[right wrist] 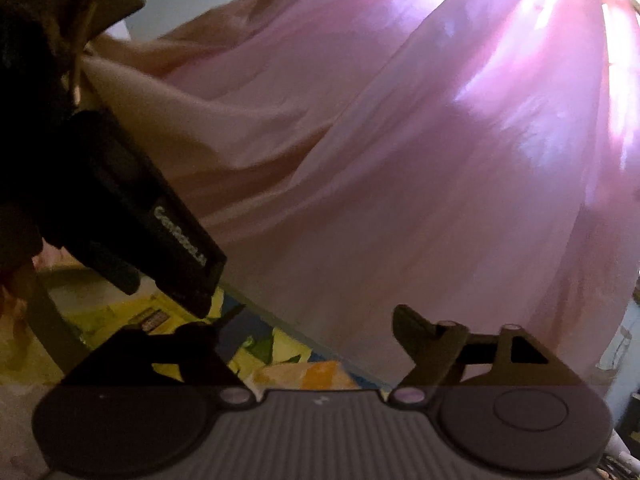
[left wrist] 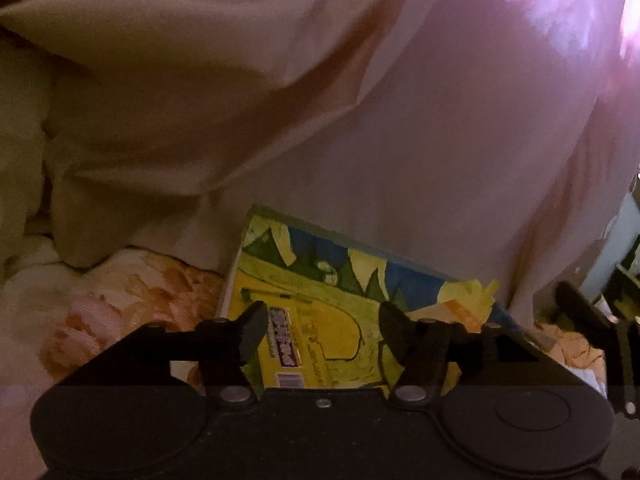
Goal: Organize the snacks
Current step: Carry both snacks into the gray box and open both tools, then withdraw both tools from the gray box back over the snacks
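Note:
A flat yellow snack box (left wrist: 320,320) with blue and green artwork lies on the flowered sheet (left wrist: 120,304), its far edge against the foot of the pink curtain. My left gripper (left wrist: 324,328) hovers over the box's near half. Its jaws are open and the pads stand apart from the box, which shows between them. In the right wrist view the same box (right wrist: 264,346) lies low at the left, partly hidden by the left gripper's black body (right wrist: 160,220). My right gripper (right wrist: 308,332) is open, with nothing pressed between its fingers. Its black fingers (left wrist: 588,320) also show at the right edge of the left wrist view.
A pink curtain (right wrist: 400,140) hangs in folds close behind the box, lit from the upper right. Beige bedding (left wrist: 140,100) is bunched at the upper left. Dim clutter (left wrist: 624,272) shows at the far right edge.

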The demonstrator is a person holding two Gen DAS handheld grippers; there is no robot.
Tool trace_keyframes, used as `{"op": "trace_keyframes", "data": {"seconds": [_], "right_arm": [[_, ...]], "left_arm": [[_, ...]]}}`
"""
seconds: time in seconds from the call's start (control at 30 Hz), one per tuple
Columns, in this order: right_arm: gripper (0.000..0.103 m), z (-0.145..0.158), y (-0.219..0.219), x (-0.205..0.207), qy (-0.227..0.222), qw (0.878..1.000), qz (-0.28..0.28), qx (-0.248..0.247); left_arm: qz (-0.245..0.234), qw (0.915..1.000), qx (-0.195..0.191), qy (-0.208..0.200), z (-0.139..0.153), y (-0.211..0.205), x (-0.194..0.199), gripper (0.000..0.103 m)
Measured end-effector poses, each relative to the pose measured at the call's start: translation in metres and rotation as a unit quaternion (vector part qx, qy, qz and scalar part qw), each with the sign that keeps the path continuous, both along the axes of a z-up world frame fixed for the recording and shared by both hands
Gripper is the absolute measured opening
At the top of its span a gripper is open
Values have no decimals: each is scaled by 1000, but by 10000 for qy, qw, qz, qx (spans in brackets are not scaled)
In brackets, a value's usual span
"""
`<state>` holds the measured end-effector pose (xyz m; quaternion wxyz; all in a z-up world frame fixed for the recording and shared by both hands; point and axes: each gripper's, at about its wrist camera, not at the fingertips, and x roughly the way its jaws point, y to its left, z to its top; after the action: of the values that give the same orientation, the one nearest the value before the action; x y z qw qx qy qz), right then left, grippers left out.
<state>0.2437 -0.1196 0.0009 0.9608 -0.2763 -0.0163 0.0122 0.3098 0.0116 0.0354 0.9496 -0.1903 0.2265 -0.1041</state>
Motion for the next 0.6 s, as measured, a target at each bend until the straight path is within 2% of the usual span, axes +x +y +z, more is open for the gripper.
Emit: {"op": "trace_keyframes", "data": {"seconds": [0.1, 0.23, 0.33, 0.6], "right_arm": [[97, 19, -8, -19, -140, 9998, -56, 113], [102, 33, -19, -43, -226, 9993, -112, 289], [103, 45, -27, -65, -270, 9985, -117, 457], [103, 67, -53, -129, -230, 9954, -165, 914]], "left_arm": [[103, 9998, -14, -151, 13, 4, -16, 82], [171, 9993, -1, -317, 28, 5, -37, 89], [245, 9988, 20, -425, 38, 5, -56, 101], [211, 9968, 163, -748, 49, -3, -114, 102]]}}
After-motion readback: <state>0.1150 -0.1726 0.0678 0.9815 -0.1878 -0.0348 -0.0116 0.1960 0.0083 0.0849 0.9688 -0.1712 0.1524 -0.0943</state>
